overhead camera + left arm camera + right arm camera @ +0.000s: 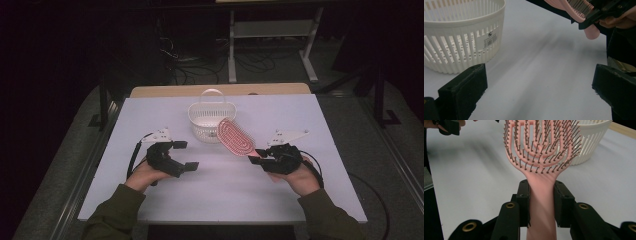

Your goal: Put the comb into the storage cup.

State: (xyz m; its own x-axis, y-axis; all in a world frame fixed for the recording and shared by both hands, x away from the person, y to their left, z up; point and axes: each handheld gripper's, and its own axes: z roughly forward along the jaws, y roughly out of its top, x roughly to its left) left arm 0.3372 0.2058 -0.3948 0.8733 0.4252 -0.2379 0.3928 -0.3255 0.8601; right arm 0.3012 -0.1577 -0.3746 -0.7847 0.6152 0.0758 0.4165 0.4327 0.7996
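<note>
Right tool point(261, 156): closed on the handle of the pink hairbrush point(236, 136), jaws clamping it from both sides, so the bristled head stood free and could be steered.
Hairbrush: held above the tabletop point(225, 185), its head beside the basket's rim, probably bound for it.
Basket point(210, 120): white, slatted, standing at mid-tabletop within both arms' reach.
Left tool point(186, 156): open and empty, jaws spread wide, near the basket, perhaps ready to steady it.

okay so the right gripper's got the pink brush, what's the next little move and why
Probably carry the pink brush forward over the white basket and lower it in. The right gripper is clamped on its handle, the brush head already hangs beside the basket's rim, and the left gripper is open and idle.
</note>
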